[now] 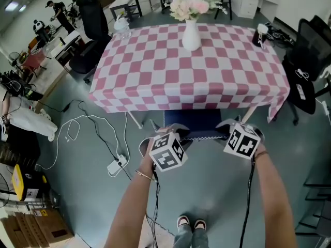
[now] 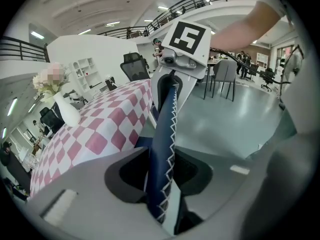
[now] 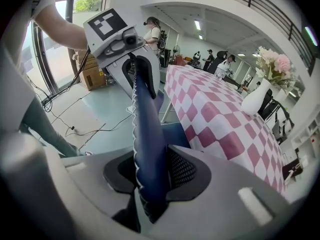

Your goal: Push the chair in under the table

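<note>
The table [image 1: 155, 71], draped in a pink and white checked cloth, fills the far half of the scene. The chair [image 1: 195, 122] stands at the table's near side, its blue, white-stitched back just beside the hanging cloth edge. The left gripper [image 2: 162, 171] clamps the left part of the back's top rim and the right gripper [image 3: 150, 171] the right part, both jaws narrowed onto the padding. A white vase [image 1: 191, 35] of flowers stands toward the table's far side.
</note>
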The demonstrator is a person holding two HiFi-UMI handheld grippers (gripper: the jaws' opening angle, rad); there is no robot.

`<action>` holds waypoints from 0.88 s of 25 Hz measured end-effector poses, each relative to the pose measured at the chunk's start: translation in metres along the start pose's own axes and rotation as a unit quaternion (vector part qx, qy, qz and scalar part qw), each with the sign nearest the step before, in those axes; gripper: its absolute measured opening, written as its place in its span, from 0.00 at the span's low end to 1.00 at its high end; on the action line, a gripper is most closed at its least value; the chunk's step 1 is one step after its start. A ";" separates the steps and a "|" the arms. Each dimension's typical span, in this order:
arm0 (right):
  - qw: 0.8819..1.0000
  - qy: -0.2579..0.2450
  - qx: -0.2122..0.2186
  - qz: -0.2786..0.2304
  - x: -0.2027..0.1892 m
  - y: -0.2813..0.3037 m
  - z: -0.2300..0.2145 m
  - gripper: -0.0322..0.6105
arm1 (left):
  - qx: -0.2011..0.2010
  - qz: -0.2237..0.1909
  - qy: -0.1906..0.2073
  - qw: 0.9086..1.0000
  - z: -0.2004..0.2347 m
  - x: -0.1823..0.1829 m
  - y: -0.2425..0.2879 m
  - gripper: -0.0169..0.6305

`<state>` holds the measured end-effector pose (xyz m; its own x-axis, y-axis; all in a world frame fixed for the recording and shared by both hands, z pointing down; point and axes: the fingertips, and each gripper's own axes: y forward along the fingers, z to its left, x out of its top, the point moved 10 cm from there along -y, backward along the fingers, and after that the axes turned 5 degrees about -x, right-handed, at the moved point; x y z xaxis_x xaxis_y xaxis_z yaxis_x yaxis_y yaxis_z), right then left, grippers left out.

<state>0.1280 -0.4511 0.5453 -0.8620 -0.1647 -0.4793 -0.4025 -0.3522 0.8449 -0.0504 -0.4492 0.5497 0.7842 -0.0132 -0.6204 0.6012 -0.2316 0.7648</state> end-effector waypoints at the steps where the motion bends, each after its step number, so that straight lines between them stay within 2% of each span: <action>1: 1.000 -0.001 -0.001 -0.001 0.000 0.000 -0.002 0.24 | 0.000 -0.003 0.000 1.000 0.002 0.000 0.000 0.19; 6: 1.000 -0.005 -0.006 -0.005 0.005 0.002 -0.008 0.24 | 0.011 -0.015 0.007 1.000 0.009 -0.003 -0.001 0.19; 11: 0.999 -0.004 -0.034 0.002 0.001 0.011 -0.025 0.24 | 0.019 -0.012 0.013 1.000 0.027 0.001 0.010 0.19; 17: 0.999 -0.009 -0.032 -0.005 0.006 0.017 -0.046 0.24 | 0.012 -0.019 0.015 1.000 0.051 0.001 0.012 0.19; 22: 1.000 -0.011 -0.021 -0.012 0.006 0.017 -0.050 0.24 | 0.009 -0.026 0.023 0.999 0.052 0.001 0.012 0.19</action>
<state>0.1310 -0.5039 0.5454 -0.8594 -0.1362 -0.4929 -0.4096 -0.3936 0.8230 -0.0508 -0.5023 0.5495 0.7587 0.0446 -0.6499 0.6386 -0.2477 0.7285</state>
